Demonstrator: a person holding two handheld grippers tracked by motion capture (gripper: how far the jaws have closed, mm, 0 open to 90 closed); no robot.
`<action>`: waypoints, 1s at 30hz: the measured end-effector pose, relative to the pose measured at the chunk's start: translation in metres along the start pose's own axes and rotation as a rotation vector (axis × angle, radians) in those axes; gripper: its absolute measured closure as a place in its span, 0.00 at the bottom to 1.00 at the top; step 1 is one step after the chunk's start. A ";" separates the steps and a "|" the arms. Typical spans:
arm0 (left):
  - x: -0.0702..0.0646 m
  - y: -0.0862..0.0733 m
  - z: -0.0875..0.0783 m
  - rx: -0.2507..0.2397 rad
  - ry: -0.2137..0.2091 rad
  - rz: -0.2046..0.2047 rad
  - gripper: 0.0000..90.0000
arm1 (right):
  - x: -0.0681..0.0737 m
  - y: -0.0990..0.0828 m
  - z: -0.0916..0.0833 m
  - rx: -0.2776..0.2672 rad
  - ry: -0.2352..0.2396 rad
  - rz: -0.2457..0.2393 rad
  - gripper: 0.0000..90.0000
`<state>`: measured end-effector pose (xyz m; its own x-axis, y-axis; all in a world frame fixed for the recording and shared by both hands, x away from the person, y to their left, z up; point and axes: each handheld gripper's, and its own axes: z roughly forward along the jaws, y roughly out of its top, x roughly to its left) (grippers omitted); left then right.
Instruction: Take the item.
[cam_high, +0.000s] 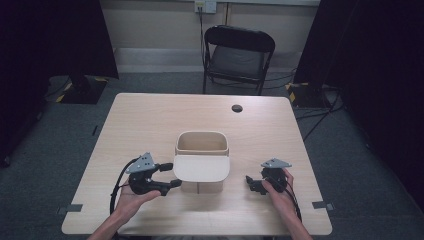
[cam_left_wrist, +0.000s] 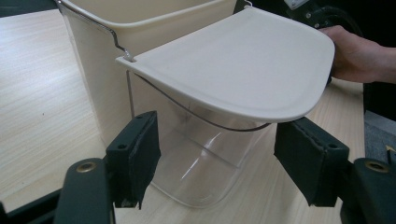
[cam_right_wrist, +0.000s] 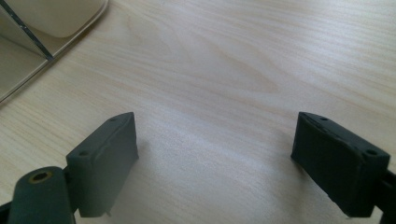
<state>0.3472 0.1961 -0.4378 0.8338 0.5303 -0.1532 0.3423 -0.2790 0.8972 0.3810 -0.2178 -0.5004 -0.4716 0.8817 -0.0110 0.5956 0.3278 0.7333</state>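
The bin (cam_high: 202, 143) stands mid-table (cam_high: 150, 115), its lid (cam_high: 201, 168) jutting toward the person. The left claw (cam_high: 171, 175) sits just left of the lid, the right claw (cam_high: 248, 182) to its right; a chair (cam_high: 239, 56) stands behind the table.

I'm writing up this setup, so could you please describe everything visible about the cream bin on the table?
The cream bin looks like plastic: an upright, open-topped rectangular tub with rounded corners, standing near the middle of the wooden table. A flat cream lid juts out level from its rim toward the person. A thin wire runs along the rim and below the lid, over a clear plastic front part. Nothing grips it.
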 end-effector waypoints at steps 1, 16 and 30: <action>0.000 0.000 0.000 -0.001 0.000 0.001 0.35 | 0.000 0.000 0.000 0.000 0.000 0.000 0.15; -0.002 0.004 -0.001 -0.015 -0.015 -0.002 0.37 | 0.000 0.000 0.000 0.000 0.000 0.000 0.15; -0.004 0.009 -0.003 -0.030 -0.012 0.009 0.34 | 0.000 0.000 0.000 0.000 0.000 0.000 0.15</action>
<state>0.3463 0.1936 -0.4277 0.8419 0.5184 -0.1498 0.3216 -0.2591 0.9107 0.3810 -0.2178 -0.5004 -0.4717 0.8817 -0.0113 0.5956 0.3280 0.7333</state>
